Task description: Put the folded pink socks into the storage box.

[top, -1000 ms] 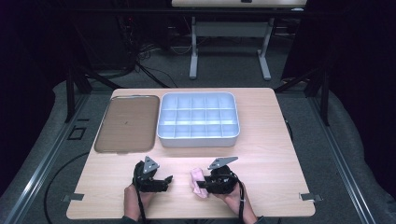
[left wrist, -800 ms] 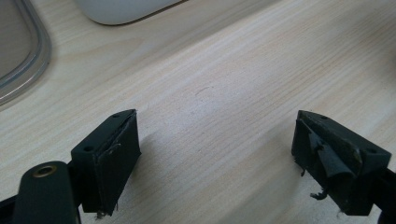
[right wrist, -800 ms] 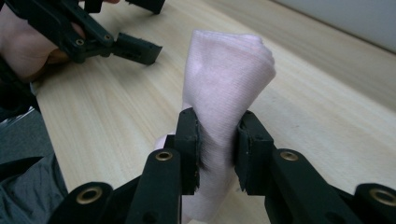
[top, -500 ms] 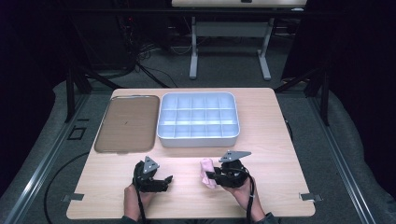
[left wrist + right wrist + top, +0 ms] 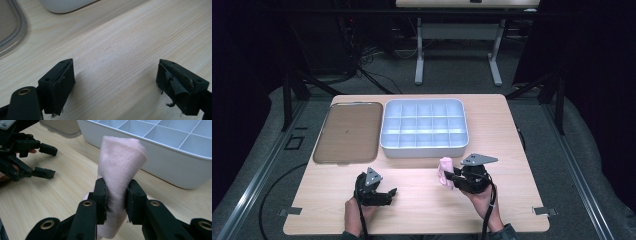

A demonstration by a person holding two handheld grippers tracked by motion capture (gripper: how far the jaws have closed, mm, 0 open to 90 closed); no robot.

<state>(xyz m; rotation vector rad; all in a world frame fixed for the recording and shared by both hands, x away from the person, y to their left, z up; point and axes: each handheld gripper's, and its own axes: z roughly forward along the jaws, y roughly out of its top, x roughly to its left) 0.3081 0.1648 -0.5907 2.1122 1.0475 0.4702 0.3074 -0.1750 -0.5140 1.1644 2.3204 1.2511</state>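
A rolled pale pink cloth (image 5: pixel 120 167) stands upright between the jaws of my right gripper (image 5: pixel 117 198), which is shut on it. From above, the pink cloth (image 5: pixel 445 172) hangs at the left tip of the right gripper (image 5: pixel 453 177), just off the table and in front of the white compartment box (image 5: pixel 424 147). My left gripper (image 5: pixel 387 194) rests low over the table's front left, open, with bare wood between its pads (image 5: pixel 61 85). In the right gripper view the left gripper (image 5: pixel 46 161) lies off to the left.
A white divided box (image 5: pixel 175 162) with several empty compartments stands behind the cloth. A flat brownish lid (image 5: pixel 348 131) lies left of it on the wooden table (image 5: pixel 507 130). Table legs and cables lie on the dark floor beyond.
My right gripper has carried the pink cloth up and to the right, closer to the white box. The left gripper has stayed put.
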